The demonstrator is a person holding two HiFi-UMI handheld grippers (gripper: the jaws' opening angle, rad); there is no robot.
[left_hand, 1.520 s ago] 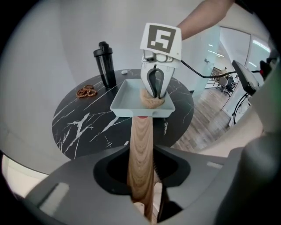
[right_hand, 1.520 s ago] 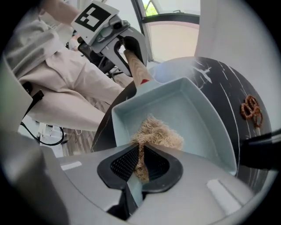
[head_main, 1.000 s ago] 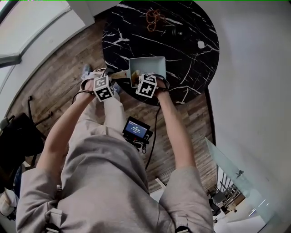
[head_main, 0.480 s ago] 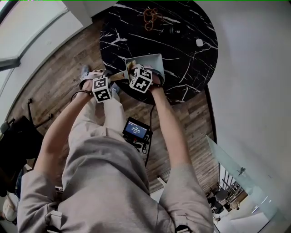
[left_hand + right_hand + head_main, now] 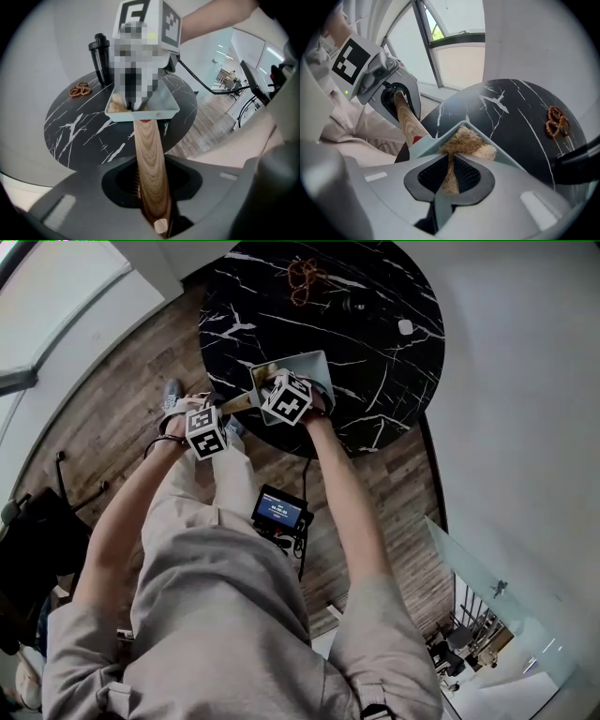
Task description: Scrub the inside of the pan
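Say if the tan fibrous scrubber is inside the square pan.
Inside: right claw grips the tan fibrous scrubber, cornered within the pale square pan.

Soft, even daylight fills all three views, and no hard shadows fall anywhere. In the right gripper view the window point(image 5: 440, 47) is the brightest area, nearly washed out. The black bench point(image 5: 375, 343) carries a faint sheen in the head view. Both gripper views bow strongly and darken to black at the corners, and their nearest foreground looks soft.
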